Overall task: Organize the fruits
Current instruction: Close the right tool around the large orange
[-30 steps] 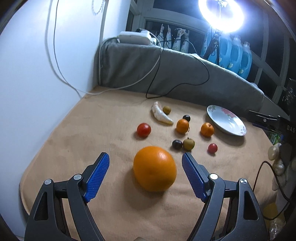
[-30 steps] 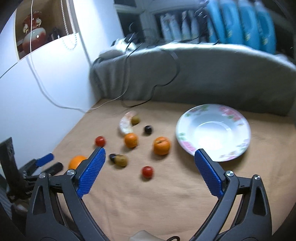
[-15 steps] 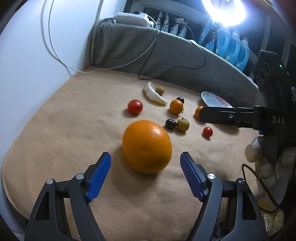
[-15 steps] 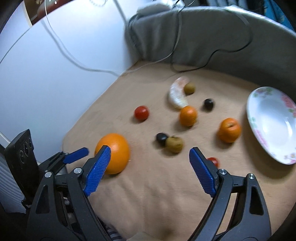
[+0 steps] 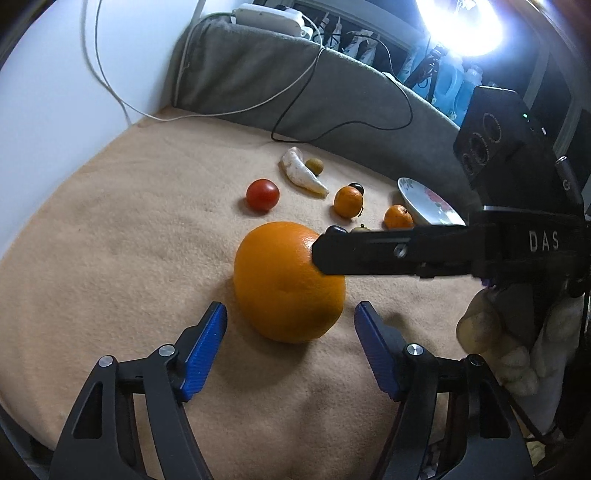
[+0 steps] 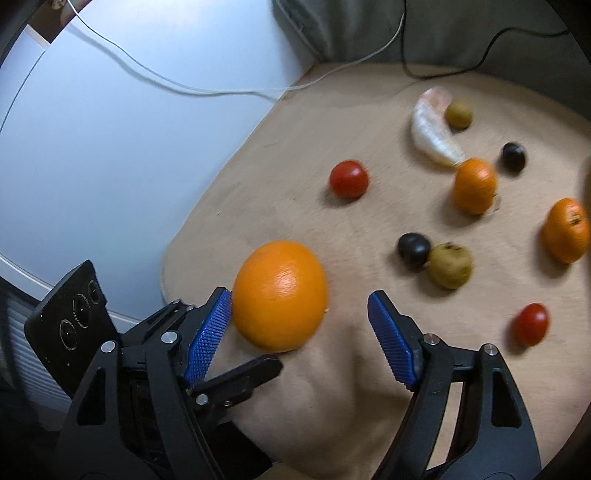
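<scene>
Right gripper (image 6: 299, 325) swung over to the big orange (image 6: 280, 295) (jaws closing).

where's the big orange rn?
On the tan mat, near edge: the big orange sits centred between both tools' closing jaws in each wrist view, ungripped, with the dark berry and brownish-green fruit nearest beyond it.

Right gripper's finger (image 5: 369, 254) crosses the left wrist view, covering the upper right of the big orange (image 5: 284, 284) and most of a dark fruit (image 5: 335, 229) and an olive-brown fruit (image 5: 360, 229) behind it. Plate (image 5: 421, 201) half hidden by the same gripper's body. Ring light (image 5: 461, 26) blown out, bottles (image 5: 448, 88) under it unreadable. Right wrist view motion-blurred: small orange (image 6: 567, 230) cut by the right edge, red tomato (image 6: 530, 325) smeared. Left gripper's finger (image 6: 243, 376) partly behind the right gripper's own blue-padded finger (image 6: 208, 336).
</scene>
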Tool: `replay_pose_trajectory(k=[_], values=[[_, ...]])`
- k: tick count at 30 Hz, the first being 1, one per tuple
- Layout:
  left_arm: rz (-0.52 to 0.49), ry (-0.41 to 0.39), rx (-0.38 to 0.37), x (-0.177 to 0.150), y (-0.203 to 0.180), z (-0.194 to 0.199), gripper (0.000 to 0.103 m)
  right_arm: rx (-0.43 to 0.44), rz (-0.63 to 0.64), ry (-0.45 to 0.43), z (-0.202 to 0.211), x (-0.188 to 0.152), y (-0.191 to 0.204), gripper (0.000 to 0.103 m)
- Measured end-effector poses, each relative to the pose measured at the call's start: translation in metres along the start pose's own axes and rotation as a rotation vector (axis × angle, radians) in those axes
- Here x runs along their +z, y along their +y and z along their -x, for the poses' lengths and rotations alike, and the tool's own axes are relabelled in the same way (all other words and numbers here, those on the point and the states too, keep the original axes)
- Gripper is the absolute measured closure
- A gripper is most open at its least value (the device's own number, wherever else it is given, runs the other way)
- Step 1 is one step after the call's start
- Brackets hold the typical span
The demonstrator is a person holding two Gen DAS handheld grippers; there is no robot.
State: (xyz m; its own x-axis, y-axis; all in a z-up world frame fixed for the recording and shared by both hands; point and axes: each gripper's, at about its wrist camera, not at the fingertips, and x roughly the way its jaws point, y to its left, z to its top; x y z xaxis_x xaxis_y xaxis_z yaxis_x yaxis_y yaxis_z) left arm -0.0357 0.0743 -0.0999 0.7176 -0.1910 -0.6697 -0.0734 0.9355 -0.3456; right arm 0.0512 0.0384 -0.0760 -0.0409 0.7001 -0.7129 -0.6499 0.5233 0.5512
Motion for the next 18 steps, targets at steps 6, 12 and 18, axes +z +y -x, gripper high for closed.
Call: replay_pose_trajectory(k=[6,12,18], values=[[0.013,0.01,-0.016,0.002,0.003,-0.003,0.034,0.032,-0.027,0.027,-0.012,0.004,0.0,0.029],[0.022,0.022,-0.027,0.001,0.007,-0.008,0.036,0.062,-0.04,0.045,-0.022,0.008,0.0,0.03],[0.021,0.022,-0.02,0.002,0.008,-0.009,0.041,0.097,-0.051,0.051,-0.028,0.012,0.0,0.037]])
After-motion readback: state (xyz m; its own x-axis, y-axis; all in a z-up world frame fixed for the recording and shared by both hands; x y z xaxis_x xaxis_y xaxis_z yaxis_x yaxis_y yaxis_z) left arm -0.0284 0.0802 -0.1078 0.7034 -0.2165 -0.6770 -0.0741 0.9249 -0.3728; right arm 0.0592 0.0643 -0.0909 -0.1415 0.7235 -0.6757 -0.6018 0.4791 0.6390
